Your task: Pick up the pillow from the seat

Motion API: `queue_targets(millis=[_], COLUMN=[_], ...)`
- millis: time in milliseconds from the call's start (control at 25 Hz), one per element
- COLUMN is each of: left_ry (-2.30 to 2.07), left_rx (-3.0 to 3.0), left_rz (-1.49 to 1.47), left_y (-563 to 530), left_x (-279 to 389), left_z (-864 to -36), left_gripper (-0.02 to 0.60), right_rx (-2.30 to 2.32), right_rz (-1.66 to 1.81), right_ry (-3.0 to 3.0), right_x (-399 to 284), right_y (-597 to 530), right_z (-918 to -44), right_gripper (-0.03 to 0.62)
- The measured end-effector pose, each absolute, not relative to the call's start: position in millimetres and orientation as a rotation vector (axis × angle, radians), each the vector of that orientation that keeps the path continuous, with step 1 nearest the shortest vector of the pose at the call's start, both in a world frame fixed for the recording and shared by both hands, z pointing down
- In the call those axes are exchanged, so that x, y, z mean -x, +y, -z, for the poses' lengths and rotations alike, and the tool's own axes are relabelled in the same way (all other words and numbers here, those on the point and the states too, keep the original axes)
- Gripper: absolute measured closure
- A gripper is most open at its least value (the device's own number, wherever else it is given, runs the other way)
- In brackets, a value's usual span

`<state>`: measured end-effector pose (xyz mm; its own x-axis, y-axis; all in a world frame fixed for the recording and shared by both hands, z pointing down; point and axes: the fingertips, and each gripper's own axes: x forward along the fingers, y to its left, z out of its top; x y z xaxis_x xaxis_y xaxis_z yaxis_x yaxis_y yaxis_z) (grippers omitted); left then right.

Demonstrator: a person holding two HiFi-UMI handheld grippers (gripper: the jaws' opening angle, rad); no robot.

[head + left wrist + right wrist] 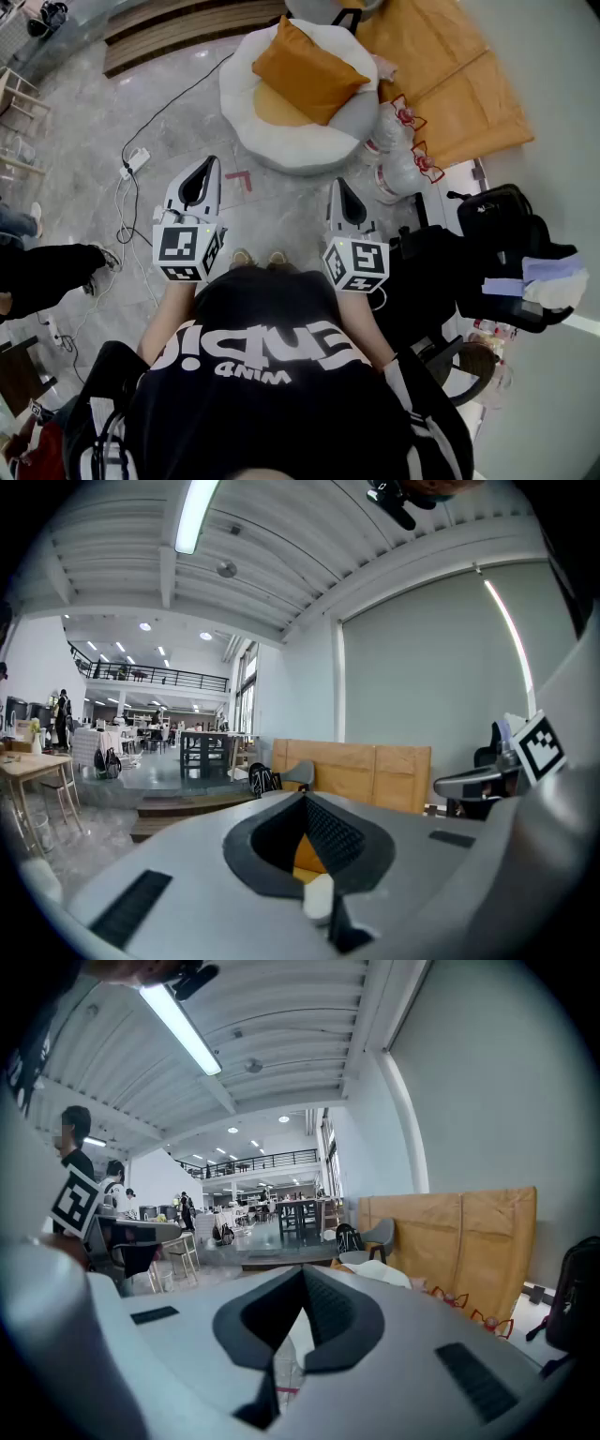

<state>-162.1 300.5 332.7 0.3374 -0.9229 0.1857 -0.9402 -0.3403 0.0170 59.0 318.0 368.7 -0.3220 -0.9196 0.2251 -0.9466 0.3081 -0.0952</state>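
Head view: an orange pillow point(309, 70) is leaning on a round white seat point(281, 145); the left gripper point(210, 163) and right gripper point(336, 184) are hovering over the grey floor point(187, 103), near the seat but apart from it, both pointing toward it.

Left gripper view: its jaws are pressing together with nothing between them; a sliver of the pillow is showing through the hollow behind the tips.

Right gripper view: its jaws are meeting too, empty; the seat is peeking out just past them.

- The pillow point(309, 70) is being shown in orange, the seat point(281, 141) in white and grey.
- Black-and-white square markers are being displayed on the left gripper point(210, 164) and right gripper point(337, 185).
- The floor point(187, 103) is being shown in marbled grey.
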Motion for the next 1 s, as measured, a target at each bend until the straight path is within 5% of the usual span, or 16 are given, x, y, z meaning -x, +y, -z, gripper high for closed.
queue_targets(millis=[1000], left_ry=[-1.680], left_rx=[-2.468], left_rz=[-0.202], left_y=[302.9], left_x=[187.8], left_z=[-336.1], left_gripper=[0.572], right_rx=[-1.715], right_rz=[-0.320], right_ry=[-2.541], right_x=[-33.1], right_y=[316.3], right_z=[-356.8], right_gripper=[0.572])
